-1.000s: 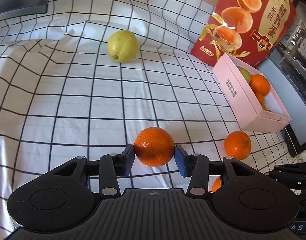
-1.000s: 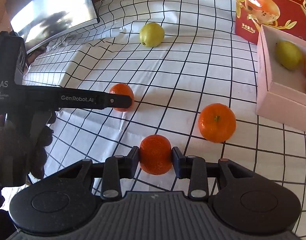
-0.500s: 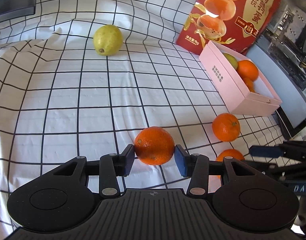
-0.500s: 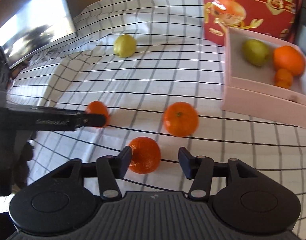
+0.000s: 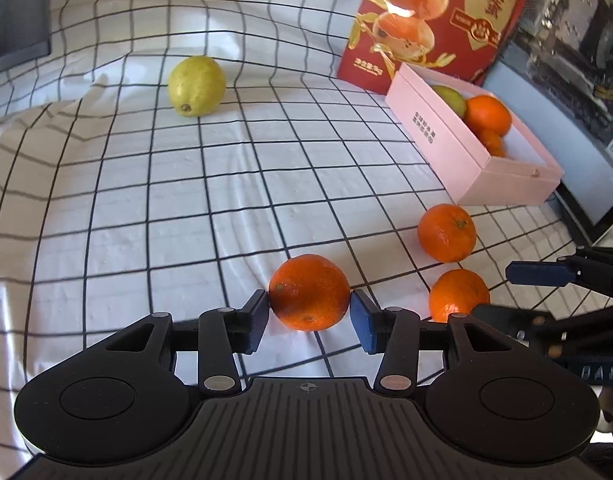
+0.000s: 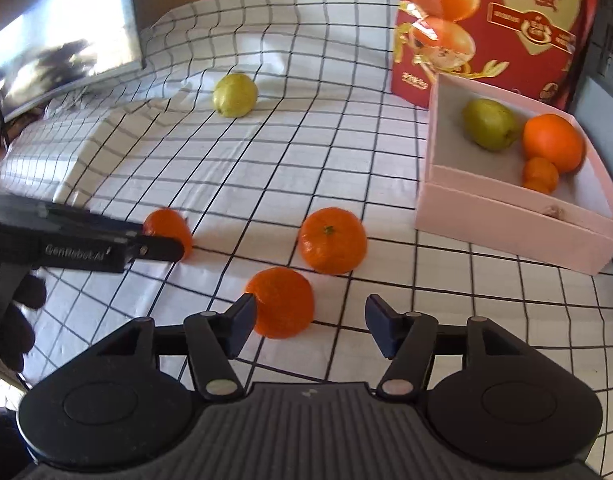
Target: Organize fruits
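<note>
- Left gripper [image 5: 309, 312], its arm printed "GenRobot.AI", clamps an orange [image 5: 309, 292].
- Right gripper [image 6: 309, 322], jaws just opening, stands apart around a loose mandarin [image 6: 281, 302].
- Red carton [image 6: 494, 20] bears Chinese characters.

- Left wrist view: low, close, angled down across the checked cloth [image 5: 226, 200] toward the pink box [image 5: 506, 176].
- Right wrist view: likewise, facing the same box, cloth and yellow fruit [image 6: 235, 94].
</note>
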Action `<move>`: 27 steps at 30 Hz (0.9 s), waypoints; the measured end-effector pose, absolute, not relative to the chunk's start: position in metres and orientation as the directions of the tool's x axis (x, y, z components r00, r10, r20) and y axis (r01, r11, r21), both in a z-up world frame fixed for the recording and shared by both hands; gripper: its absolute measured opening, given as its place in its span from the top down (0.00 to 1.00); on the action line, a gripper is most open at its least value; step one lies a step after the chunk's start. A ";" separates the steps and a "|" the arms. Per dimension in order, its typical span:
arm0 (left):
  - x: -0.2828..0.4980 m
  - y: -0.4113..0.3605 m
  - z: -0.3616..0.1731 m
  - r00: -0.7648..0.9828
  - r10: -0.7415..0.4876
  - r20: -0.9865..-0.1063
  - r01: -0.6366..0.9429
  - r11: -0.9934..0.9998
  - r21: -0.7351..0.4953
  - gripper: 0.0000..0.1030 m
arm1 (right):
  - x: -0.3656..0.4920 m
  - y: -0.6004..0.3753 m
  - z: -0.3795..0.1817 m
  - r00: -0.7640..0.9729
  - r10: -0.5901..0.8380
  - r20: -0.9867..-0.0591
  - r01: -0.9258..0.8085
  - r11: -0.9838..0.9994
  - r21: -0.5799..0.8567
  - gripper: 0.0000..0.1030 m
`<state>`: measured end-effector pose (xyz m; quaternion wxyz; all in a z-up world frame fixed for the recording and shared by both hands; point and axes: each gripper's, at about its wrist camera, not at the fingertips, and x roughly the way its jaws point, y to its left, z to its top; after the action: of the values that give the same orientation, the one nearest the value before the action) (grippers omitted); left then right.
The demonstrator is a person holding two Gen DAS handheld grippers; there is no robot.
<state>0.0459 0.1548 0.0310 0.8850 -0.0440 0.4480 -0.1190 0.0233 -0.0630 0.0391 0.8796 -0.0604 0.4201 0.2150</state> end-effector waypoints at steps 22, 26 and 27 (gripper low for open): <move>0.070 0.138 0.023 0.576 -0.249 -0.779 0.172 0.968 -0.182 0.54 | 0.004 -0.061 0.030 0.547 0.319 -0.774 -0.441 0.896 0.058 0.37; 0.058 0.142 0.024 0.561 -0.263 -0.785 0.188 0.964 -0.189 0.54 | 0.006 -0.053 0.029 0.546 0.333 -0.769 -0.457 0.887 0.060 0.37; 0.055 0.144 0.025 0.556 -0.268 -0.787 0.192 0.962 -0.192 0.54 | 0.007 -0.051 0.029 0.547 0.337 -0.766 -0.462 0.885 0.059 0.37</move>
<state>0.0548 0.1436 0.0249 0.8810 -0.0422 0.4528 -0.1306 0.0071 -0.0509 0.0293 0.8764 -0.0750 0.4175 0.2280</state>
